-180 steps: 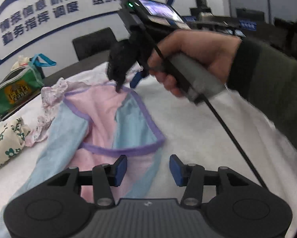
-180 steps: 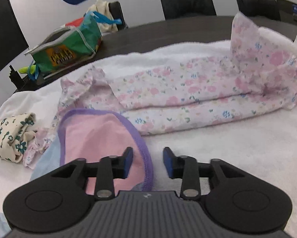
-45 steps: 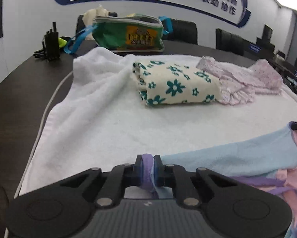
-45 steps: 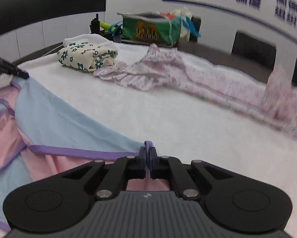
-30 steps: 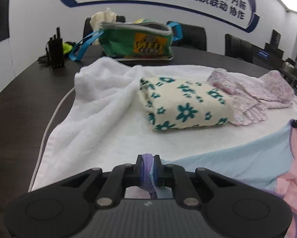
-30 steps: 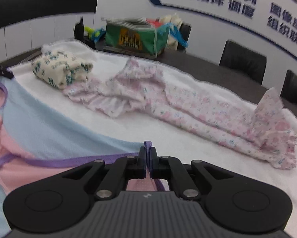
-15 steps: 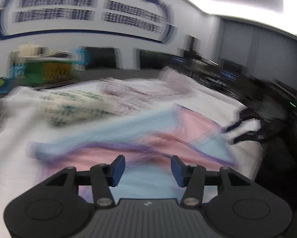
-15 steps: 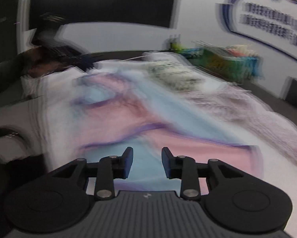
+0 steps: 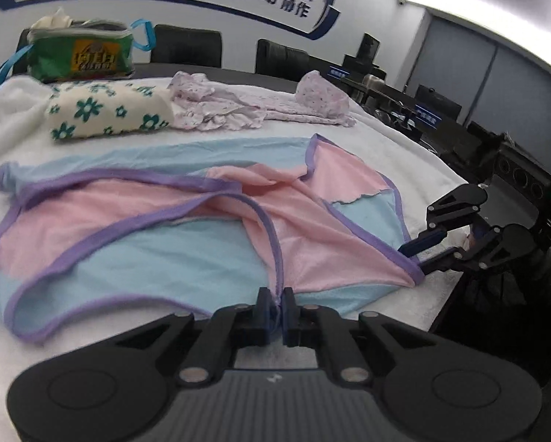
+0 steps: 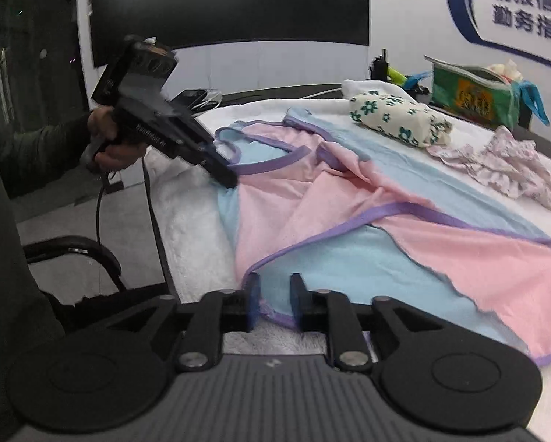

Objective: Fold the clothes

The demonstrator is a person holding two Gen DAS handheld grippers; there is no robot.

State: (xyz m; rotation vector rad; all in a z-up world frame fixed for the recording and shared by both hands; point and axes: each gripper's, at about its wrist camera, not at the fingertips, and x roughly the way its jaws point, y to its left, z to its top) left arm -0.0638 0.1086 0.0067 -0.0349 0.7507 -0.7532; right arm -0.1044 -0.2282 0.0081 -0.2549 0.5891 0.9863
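Left wrist view: white towel [image 9: 378, 147] under pink-blue garment [image 9: 172, 243]; right gripper [image 9: 420, 254] at its corner, jaws closing.
Right wrist view: hem between the parted fingers, seemingly unpinched.
Left gripper [image 9: 279, 304]: clamped on purple hem.
Hand [image 10: 109, 136]: right-wrist view only.

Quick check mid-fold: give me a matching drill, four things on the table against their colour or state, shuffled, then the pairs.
Things:
1. left gripper
2. right gripper
3. folded cloth
4. bag

States:
A. green, at the far edge of the table
B. jaws closing, purple hem between them, not yet pinched
C. cream with teal flowers, lying on the white towel
D. shut on the garment at its purple trim

Pairs: 1-D, 2-B, 3-C, 4-A
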